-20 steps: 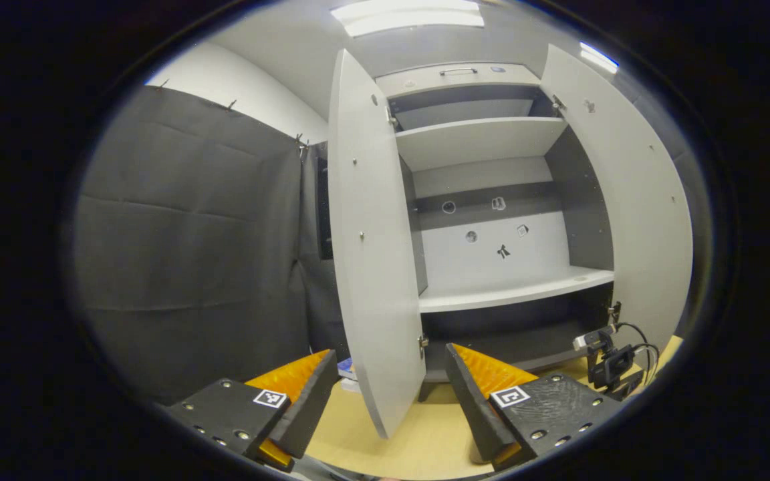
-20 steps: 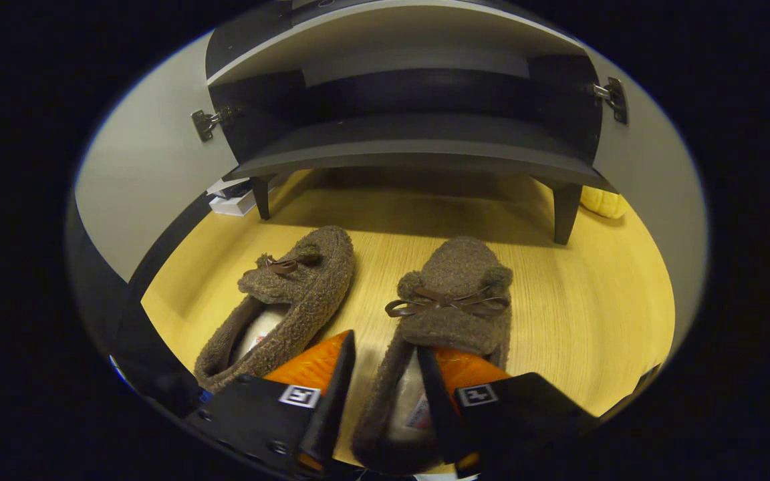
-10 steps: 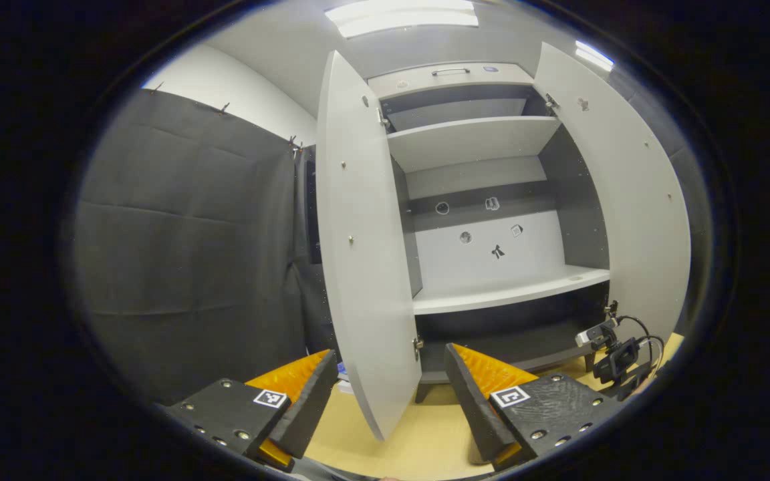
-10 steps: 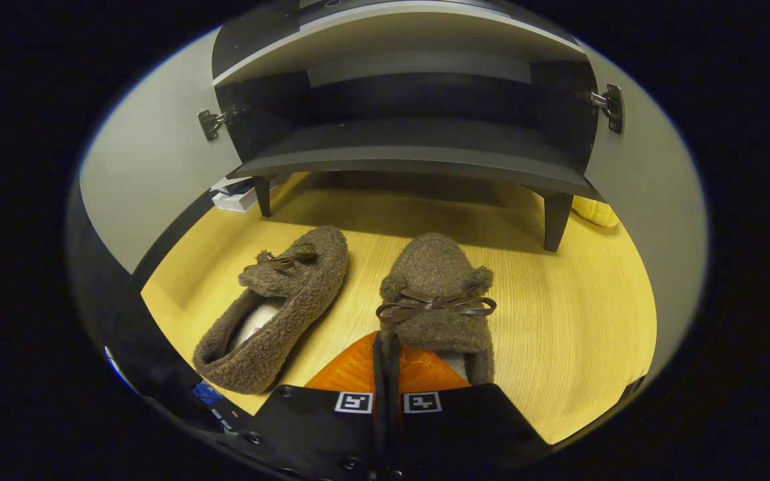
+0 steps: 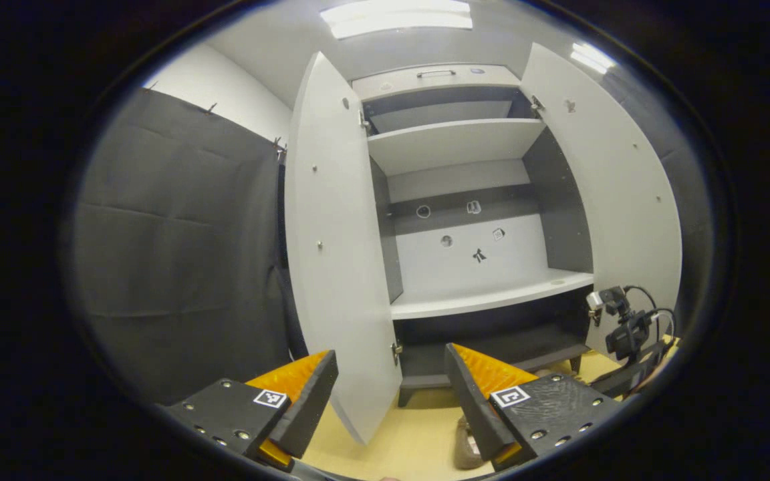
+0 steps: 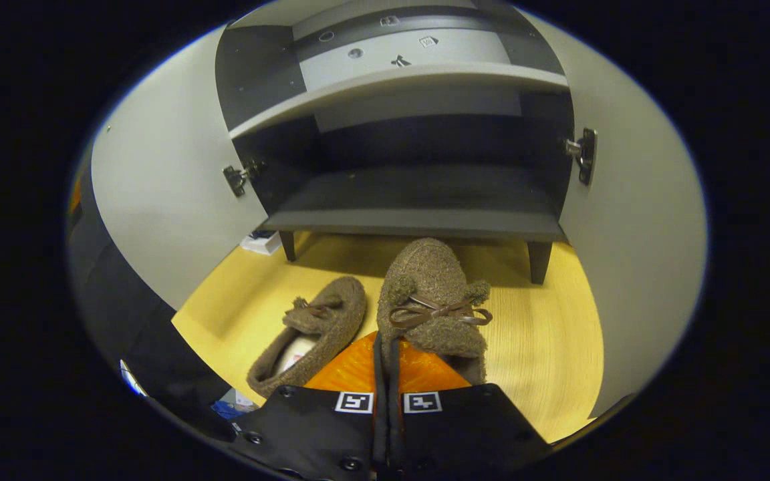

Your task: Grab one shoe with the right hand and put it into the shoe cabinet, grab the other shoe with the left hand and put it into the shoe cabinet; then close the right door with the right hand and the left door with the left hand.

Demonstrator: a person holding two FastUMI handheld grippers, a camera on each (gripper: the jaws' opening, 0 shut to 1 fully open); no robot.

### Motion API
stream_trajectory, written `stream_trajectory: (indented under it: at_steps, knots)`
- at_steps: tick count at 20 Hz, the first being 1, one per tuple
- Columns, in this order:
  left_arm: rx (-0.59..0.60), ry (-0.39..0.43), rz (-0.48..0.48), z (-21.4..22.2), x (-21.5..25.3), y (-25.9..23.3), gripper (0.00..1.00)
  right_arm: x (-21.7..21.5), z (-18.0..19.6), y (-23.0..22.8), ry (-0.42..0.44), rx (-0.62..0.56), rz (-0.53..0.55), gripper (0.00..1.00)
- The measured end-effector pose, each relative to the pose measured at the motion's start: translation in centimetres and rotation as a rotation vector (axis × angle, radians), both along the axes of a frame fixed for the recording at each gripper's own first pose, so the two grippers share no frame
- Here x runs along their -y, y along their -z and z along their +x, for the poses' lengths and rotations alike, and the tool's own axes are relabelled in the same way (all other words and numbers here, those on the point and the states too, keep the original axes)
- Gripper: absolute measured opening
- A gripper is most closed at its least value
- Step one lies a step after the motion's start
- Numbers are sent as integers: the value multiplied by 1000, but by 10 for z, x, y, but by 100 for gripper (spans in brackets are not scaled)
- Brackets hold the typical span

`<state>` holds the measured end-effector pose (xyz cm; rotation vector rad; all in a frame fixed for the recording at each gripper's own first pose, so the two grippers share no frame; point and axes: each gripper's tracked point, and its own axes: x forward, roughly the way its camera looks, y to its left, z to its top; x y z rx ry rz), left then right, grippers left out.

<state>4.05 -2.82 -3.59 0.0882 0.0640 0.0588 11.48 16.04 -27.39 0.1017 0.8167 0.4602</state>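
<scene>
Two doors stand wide: your right gripper (image 6: 385, 374) clamps one brown slipper (image 6: 433, 294) before the cabinet's bottom shelf (image 6: 418, 220); other slipper (image 6: 315, 331) on floor; left gripper (image 5: 385, 394) gapes, empty.

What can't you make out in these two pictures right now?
- Held slipper, right gripper view: its heel and the pinch point are hidden behind the right gripper.
- Other slipper, right gripper view: the label inside is too small to read.
- Shoe cabinet, left gripper view: the marks on its back panel are too small to identify.
- Brown thing on the floor, left gripper view: mostly hidden by a finger of the left gripper.
</scene>
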Motion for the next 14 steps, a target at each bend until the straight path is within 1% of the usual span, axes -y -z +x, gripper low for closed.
stream_trajectory:
  at_steps: [5,11,14]
  knots:
    - [13,14,-14,4,3,-1,99,-4,22,-66,-2,107,62,3]
    - [21,32,-30,13,4,2,99,-4,48,-136,27,224,117,3]
    - [24,35,-43,23,0,4,99,-10,69,-172,39,285,140,2]
